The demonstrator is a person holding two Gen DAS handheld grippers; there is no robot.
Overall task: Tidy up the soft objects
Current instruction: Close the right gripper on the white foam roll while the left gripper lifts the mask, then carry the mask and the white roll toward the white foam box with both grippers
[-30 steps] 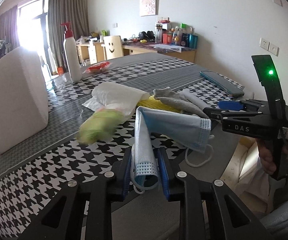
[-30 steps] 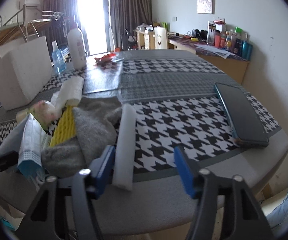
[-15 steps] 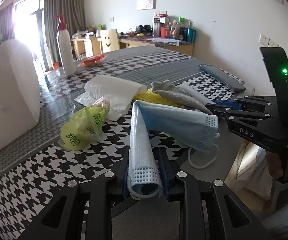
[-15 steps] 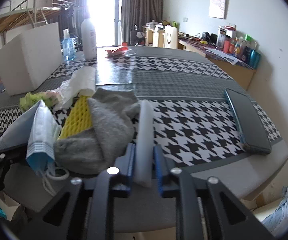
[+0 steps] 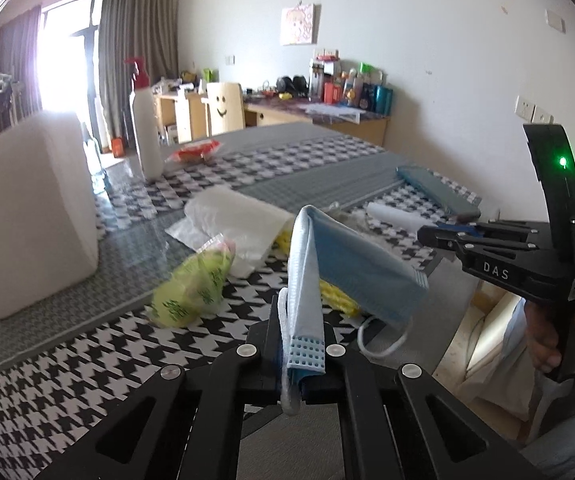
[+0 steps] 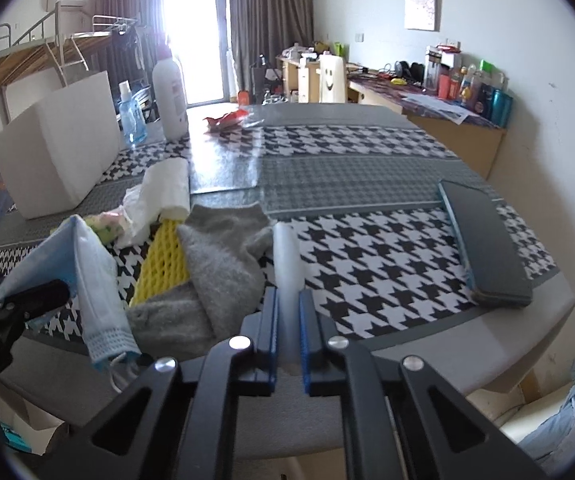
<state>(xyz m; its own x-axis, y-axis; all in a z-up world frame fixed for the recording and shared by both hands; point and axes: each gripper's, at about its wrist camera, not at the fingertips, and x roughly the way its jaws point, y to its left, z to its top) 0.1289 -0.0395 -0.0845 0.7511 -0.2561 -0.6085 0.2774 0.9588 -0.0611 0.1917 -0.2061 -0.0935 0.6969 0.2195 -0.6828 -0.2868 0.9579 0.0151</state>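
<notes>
My left gripper (image 5: 302, 336) has its jaws closing tight on a blue face mask (image 5: 347, 264), which hangs folded above the table with its ear loop dangling. In the right wrist view the mask (image 6: 87, 264) hangs at the left from the left gripper (image 6: 27, 300). My right gripper (image 6: 287, 320) has its jaws closing on a white foam tube (image 6: 286, 256), pinching its near end. The tube lies on the table beside a grey sock (image 6: 223, 264) and a yellow foam net (image 6: 163, 260). A green bag (image 5: 191, 288) and a white plastic bag (image 5: 235, 216) lie further back.
A big white foam block (image 5: 27, 208) stands at the left, with a pump bottle (image 5: 145, 128) and a blue spray bottle (image 6: 129, 114) behind it. A dark flat case (image 6: 483, 240) lies at the right table edge. A red wrapper (image 6: 223, 120) lies far back.
The right gripper went from wide open to shut on the white tube. The left gripper squeezed tighter on the mask, which now hangs a little higher. The green bag has stopped moving.
</notes>
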